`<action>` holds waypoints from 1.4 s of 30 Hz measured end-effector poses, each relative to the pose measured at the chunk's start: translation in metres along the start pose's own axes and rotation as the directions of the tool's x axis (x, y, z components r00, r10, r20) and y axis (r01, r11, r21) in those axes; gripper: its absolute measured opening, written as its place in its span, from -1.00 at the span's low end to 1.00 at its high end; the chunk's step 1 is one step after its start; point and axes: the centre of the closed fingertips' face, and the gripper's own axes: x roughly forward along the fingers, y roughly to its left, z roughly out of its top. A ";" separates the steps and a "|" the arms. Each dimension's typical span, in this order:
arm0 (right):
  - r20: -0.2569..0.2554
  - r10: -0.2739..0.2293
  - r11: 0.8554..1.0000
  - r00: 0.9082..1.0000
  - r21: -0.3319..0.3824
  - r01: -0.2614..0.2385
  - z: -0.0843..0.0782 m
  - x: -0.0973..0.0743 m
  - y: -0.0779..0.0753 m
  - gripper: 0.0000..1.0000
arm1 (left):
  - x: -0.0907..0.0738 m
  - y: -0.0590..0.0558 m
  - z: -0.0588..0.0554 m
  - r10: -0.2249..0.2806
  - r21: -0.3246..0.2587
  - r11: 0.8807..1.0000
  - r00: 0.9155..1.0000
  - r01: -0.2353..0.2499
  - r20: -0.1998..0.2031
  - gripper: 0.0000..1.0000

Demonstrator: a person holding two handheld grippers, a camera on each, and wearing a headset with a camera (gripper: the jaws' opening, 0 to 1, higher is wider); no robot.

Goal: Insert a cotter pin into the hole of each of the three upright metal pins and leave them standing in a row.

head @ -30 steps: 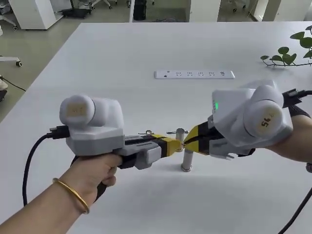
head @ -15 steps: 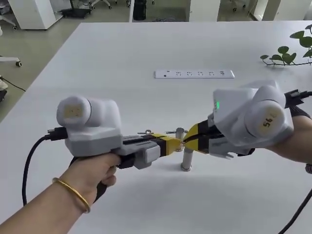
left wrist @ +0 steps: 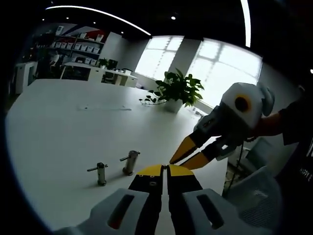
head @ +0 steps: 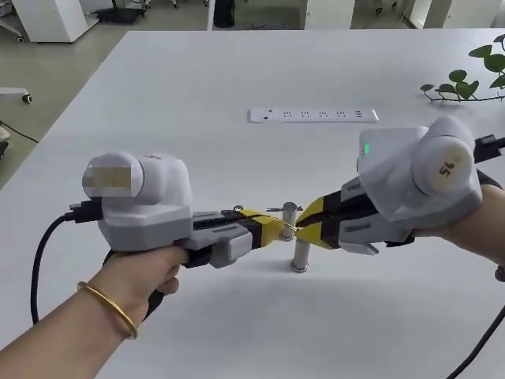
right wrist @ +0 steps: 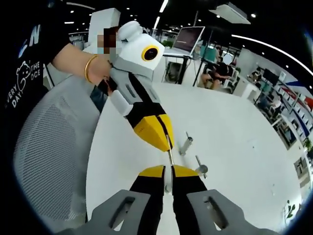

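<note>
In the head view a third metal pin stands upright on the white table. My left gripper and right gripper meet tip to tip at its upper part. The right gripper view has a thin cotter pin running from the left gripper's yellow tip into my right gripper, whose jaws are shut on a pale metal pin. My left gripper is shut, and the right gripper comes in from the right. Two more metal pins stand behind, each with a cotter pin through it.
A white power strip lies further back on the table. A potted plant's leaves reach in at the far right edge. A black cable trails from the left gripper. A mesh chair stands beside the table.
Both grippers stay tip to tip at the upright pin. The right gripper has lifted slightly; the head camera has shifted a little.
</note>
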 end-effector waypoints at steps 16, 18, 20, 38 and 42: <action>0.110 0.102 0.967 0.989 0.220 -0.125 -0.003 -0.002 0.016 -0.90 | -0.010 -0.013 -0.011 -0.092 0.117 0.988 0.995 0.097 -0.046 -1.00; 0.130 0.130 0.957 0.983 0.242 -0.159 -0.002 -0.003 0.020 -0.89 | -0.011 -0.015 -0.014 -0.105 0.140 0.984 0.993 0.112 -0.055 -1.00; 0.141 0.144 0.956 0.979 0.236 -0.175 -0.002 -0.004 0.022 -0.87 | -0.012 -0.017 -0.015 -0.122 0.149 0.980 0.991 0.129 -0.058 -1.00; 0.189 0.286 0.904 0.939 0.272 -0.330 -0.005 -0.003 0.049 -0.87 | -0.022 -0.042 -0.024 -0.255 0.193 0.945 0.964 0.265 -0.073 -1.00; 0.192 0.320 0.896 0.928 0.256 -0.362 -0.002 -0.004 0.057 -0.89 | -0.022 -0.045 -0.025 -0.266 0.197 0.941 0.961 0.276 -0.074 -1.00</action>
